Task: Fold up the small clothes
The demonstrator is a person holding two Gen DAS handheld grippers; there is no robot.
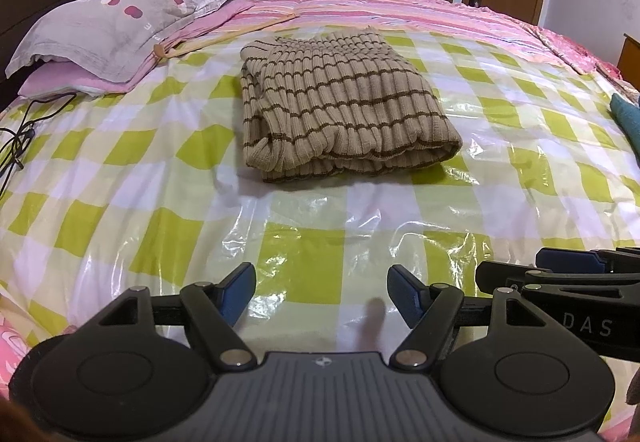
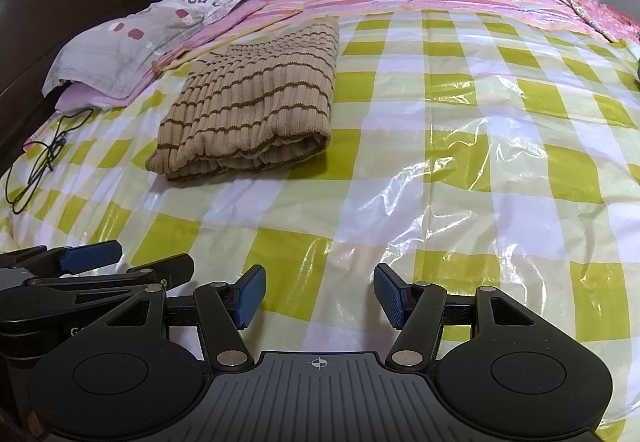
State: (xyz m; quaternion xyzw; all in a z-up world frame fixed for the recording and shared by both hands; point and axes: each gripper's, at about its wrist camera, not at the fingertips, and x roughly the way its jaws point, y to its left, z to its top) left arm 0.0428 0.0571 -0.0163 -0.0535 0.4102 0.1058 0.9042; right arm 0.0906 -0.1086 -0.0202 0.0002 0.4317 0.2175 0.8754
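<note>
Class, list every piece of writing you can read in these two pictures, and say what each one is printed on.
"DAS": white letters on the black body of the right gripper, cut off by other parts.
"G": a single white letter on the left gripper body, the rest hidden.
Pillowcase: printed letters, upside down and too blurred to read.

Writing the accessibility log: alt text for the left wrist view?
A folded tan striped sweater lies on a green-checked plastic sheet covering a bed. The left claw hangs open and empty in front of it, with the right claw alongside. A grey pillow lies far left.
</note>
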